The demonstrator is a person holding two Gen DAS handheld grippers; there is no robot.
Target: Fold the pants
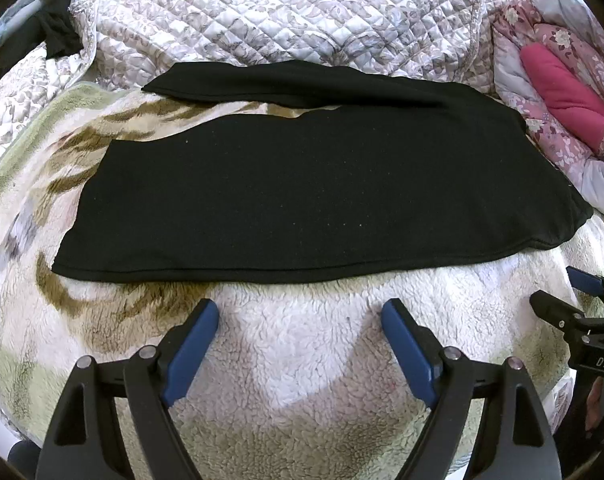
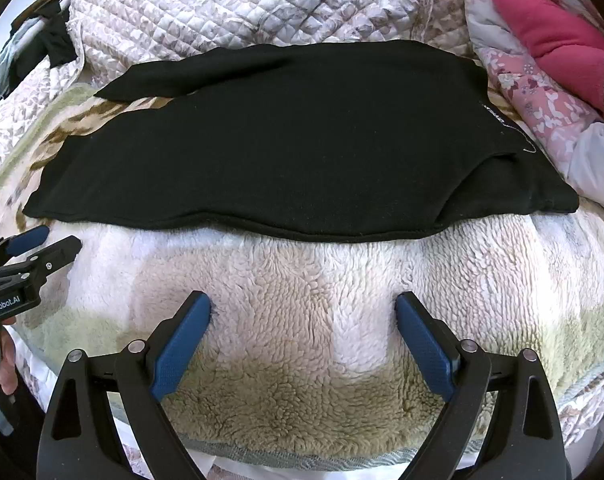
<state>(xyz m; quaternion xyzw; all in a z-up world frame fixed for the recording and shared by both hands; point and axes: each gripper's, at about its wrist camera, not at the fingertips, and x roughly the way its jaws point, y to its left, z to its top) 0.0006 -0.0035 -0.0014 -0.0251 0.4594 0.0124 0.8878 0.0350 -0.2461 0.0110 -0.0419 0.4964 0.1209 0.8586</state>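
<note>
Black pants lie flat on a fleece blanket, legs pointing left and waist at the right; they also show in the right wrist view. The two legs lie apart, with a gap at the far left. My left gripper is open and empty, hovering just short of the pants' near edge. My right gripper is open and empty, also short of the near edge. The right gripper shows at the left wrist view's right edge; the left gripper shows at the right wrist view's left edge.
A quilted bedspread lies bunched behind the pants. A pink floral duvet with a pink pillow sits at the right. Dark clothing hangs at the far left. The bed's front edge runs below my right gripper.
</note>
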